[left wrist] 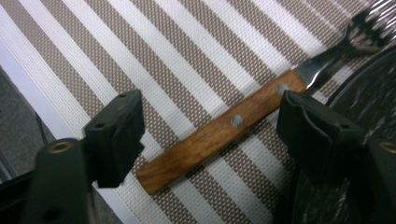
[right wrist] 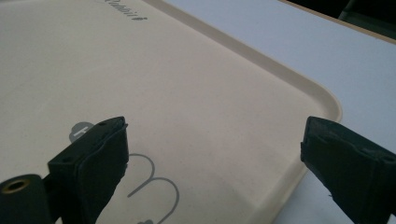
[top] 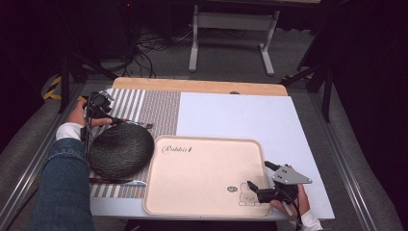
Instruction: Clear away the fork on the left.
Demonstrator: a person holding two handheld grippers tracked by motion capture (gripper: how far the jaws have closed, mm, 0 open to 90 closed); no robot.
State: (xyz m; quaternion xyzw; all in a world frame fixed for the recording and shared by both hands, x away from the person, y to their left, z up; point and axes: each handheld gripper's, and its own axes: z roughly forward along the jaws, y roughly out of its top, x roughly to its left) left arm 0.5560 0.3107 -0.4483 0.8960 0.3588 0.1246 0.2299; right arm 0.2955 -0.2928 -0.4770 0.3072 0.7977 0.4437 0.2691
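A fork with a wooden handle [left wrist: 233, 122] lies on the striped placemat [left wrist: 177, 51], its tines [left wrist: 366, 28] beside the rim of a black plate [left wrist: 369, 93]. My left gripper [left wrist: 210, 128] stands open astride that handle, with a gap between the pads and the wood. In the high view the left gripper [top: 98, 103] is at the mat's far left and the fork [top: 132, 124] lies just behind the black plate [top: 120, 150]. My right gripper [top: 258, 174] hangs open over the near right corner of a beige tray [top: 202, 168], with nothing between its jaws [right wrist: 215, 154].
A knife [top: 115, 181] lies on the placemat [top: 161, 108] in front of the plate. The tray [right wrist: 187, 79] bears a rabbit drawing [top: 249, 197]. A white table surface [top: 240, 115] stretches behind and to the right of the tray, with a wooden edge [top: 202, 86] at the back.
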